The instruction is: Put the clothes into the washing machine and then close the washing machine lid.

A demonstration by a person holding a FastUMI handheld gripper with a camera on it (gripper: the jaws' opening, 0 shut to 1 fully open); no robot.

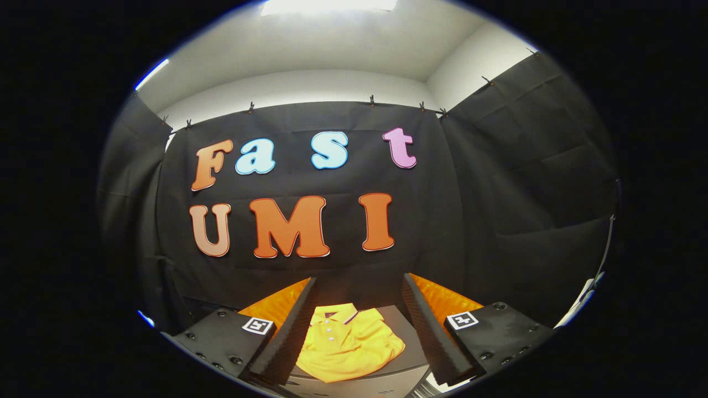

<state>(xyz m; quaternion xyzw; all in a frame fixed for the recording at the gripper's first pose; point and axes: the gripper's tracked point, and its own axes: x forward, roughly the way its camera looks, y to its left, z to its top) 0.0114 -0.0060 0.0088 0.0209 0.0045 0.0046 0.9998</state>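
A yellow polo shirt (345, 345) with a buttoned collar lies crumpled on a dark grey flat surface (399, 331). My gripper (359, 287) is held above it and stands open, with a wide gap between its two fingers (293, 331). The shirt shows in that gap, below and a little beyond the fingers, and neither finger touches it. The grey surface runs on past the shirt to the right finger.
The black cloth wall of the booth (498, 210) hangs close behind the grey surface and wraps round both sides. A white wall and a bright ceiling light (326, 5) show above the cloth.
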